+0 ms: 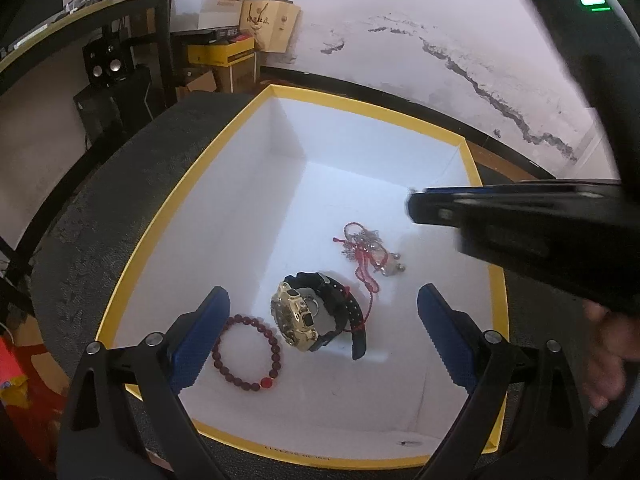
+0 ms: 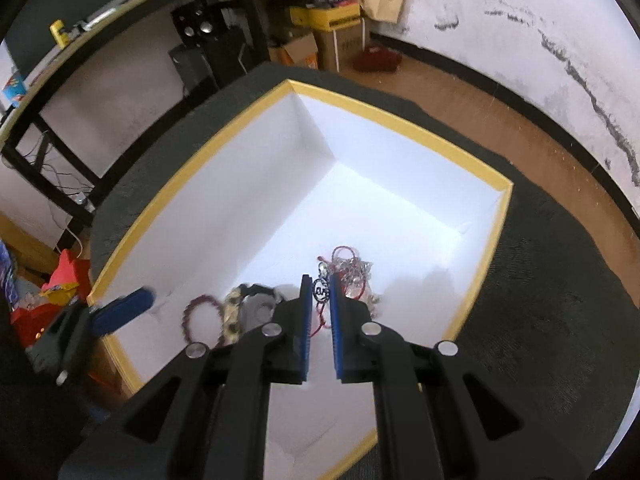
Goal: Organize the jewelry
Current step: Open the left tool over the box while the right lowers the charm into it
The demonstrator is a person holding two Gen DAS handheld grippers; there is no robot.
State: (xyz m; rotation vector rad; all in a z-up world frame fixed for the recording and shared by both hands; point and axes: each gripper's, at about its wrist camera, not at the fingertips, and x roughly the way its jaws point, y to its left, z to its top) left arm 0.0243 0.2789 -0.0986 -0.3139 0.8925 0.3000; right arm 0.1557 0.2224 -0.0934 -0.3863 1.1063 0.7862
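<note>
A white box with a yellow rim (image 1: 168,216) (image 2: 400,124) sits on a dark mat. Inside lie a dark red bead bracelet (image 1: 248,354) (image 2: 196,312), a gold and black watch (image 1: 308,312) (image 2: 236,312) and a tangle of red cord and silver chain (image 1: 368,252) (image 2: 352,268). My left gripper (image 1: 324,312) is open above the watch and bracelet, empty. My right gripper (image 2: 320,292) hangs over the box, its jaws nearly closed with a small round black-and-white charm (image 2: 320,291) seen between the tips. It also shows in the left wrist view (image 1: 416,204), blurred.
The dark mat (image 2: 540,280) surrounds the box. A black desk (image 1: 100,12), speakers (image 1: 106,60) and cardboard boxes (image 1: 232,60) stand behind at the left. A cracked white wall (image 1: 440,40) and wooden floor (image 2: 500,120) lie beyond. Red packaging (image 2: 60,292) sits at the left.
</note>
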